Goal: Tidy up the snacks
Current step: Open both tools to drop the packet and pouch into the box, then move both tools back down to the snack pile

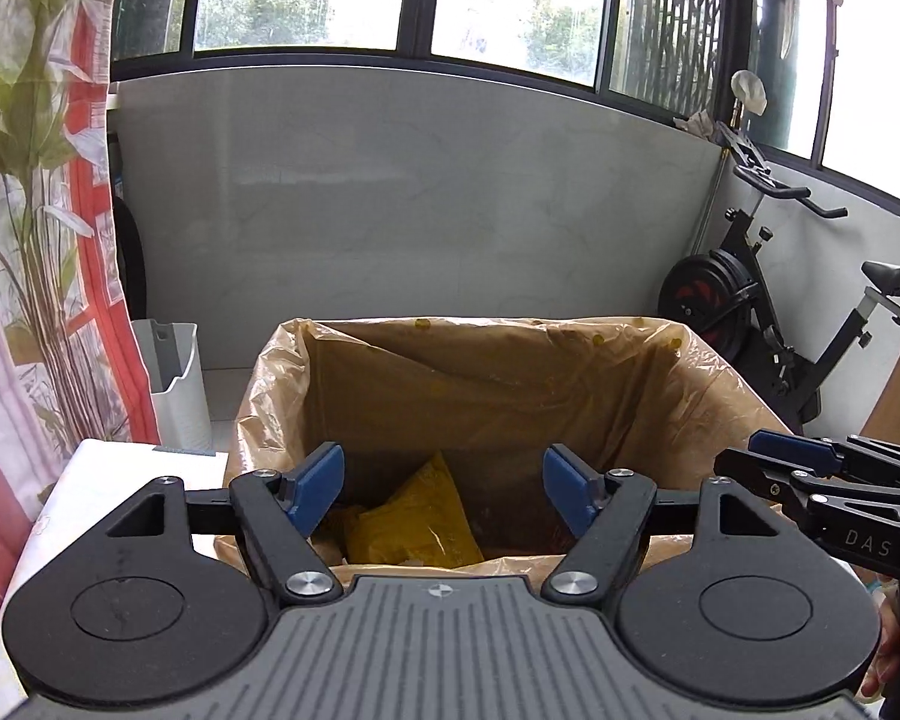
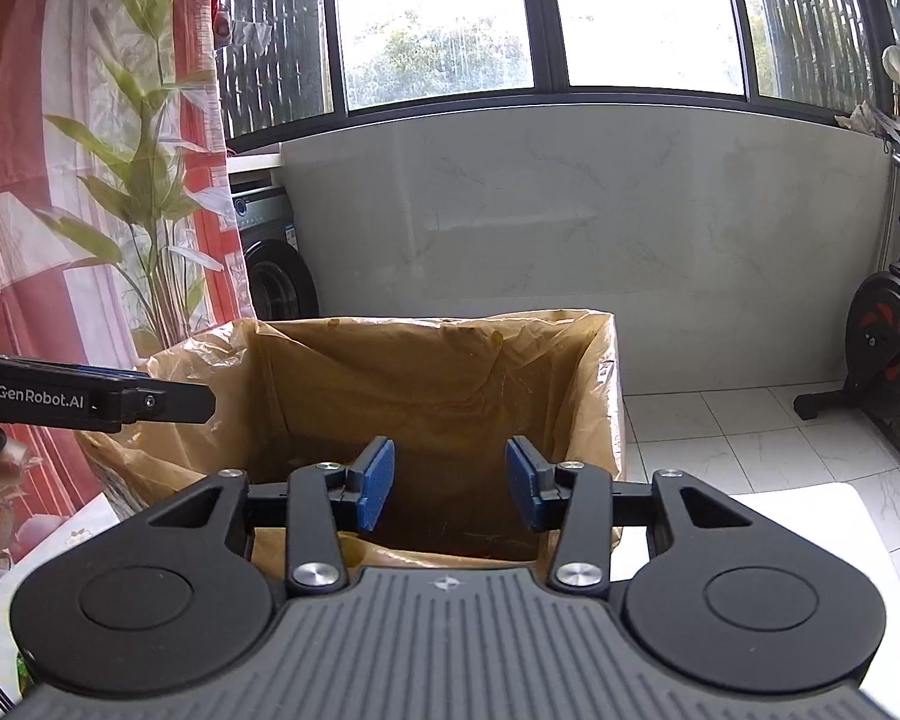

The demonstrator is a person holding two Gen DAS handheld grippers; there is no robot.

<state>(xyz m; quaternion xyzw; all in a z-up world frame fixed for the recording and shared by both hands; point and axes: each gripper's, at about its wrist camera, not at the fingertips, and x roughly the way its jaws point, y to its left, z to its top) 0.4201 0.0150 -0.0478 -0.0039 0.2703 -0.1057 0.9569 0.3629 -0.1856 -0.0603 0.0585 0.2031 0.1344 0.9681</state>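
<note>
Two grippers hang over a lined box by the window. My left gripper point(image 1: 444, 489) sits low in the middle of the left wrist view, its blue pads apart with nothing between them. Directly beyond the gap, at the bottom of the box point(image 1: 660, 372), lies a yellow snack bag point(image 1: 417, 519), crumpled and tilted against the near wall. My right gripper point(image 2: 450, 483) holds the same spot in its own view, jaws also apart and empty, over the dark floor of the box, where I can make out no snack.

I judge the drop into the box as done on both sides, so the step in hand is getting clear and going for the next snack. To do that well, I would lift both grippers straight up before swinging away, since the loose plastic liner point(image 2: 210, 360) drapes over the rim and could catch on a pad. The two tools sit close, each showing at the edge of the other's frame, so I would move one at a time. No other snacks show in either view.
</note>
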